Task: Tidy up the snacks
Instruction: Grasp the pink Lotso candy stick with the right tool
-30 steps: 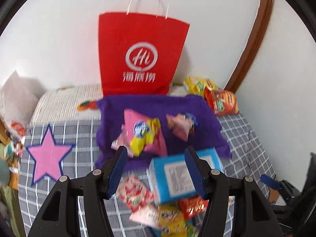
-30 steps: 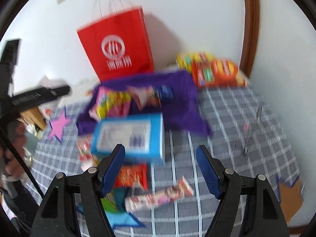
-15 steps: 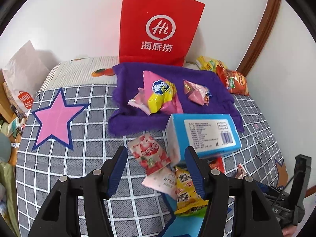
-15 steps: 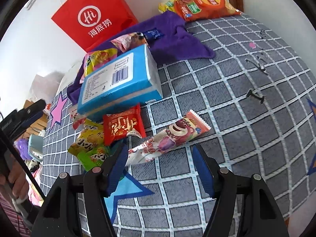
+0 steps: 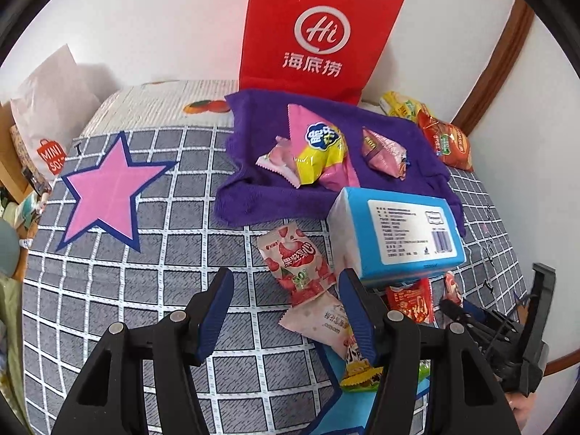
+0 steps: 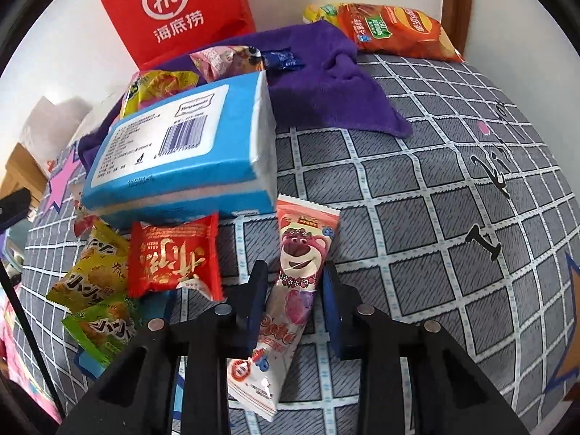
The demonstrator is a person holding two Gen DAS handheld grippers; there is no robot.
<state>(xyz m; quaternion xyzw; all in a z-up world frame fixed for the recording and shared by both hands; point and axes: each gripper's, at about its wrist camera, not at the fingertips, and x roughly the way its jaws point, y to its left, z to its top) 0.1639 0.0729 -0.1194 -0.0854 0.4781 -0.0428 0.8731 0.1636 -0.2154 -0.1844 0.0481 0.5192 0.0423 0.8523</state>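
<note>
A long pink bear-print snack packet (image 6: 301, 264) lies on the grey checked bedspread (image 6: 435, 217). My right gripper (image 6: 293, 290) is closing on it, one pad at each long edge. Just behind it lies a red packet (image 6: 174, 253), with yellow and green packets (image 6: 94, 290) to the left. My left gripper (image 5: 286, 311) hangs open above a strawberry packet (image 5: 295, 264) and a pale pink packet (image 5: 319, 322), touching neither. A blue tissue pack (image 5: 398, 232) rests on the heap. More snacks (image 5: 319, 148) lie on a purple cloth (image 5: 253, 188).
A red paper bag (image 5: 319, 32) stands against the white wall behind the cloth. Orange and yellow chip bags (image 6: 391, 29) lie in the far right corner. A pink star (image 5: 105, 195) marks the bedspread at left, near a white bag (image 5: 47, 108).
Both grippers have sunk toward the bed. The right one came down over the bear packet and its fingers narrowed from wide apart to the packet's edges. The left one stayed open.
</note>
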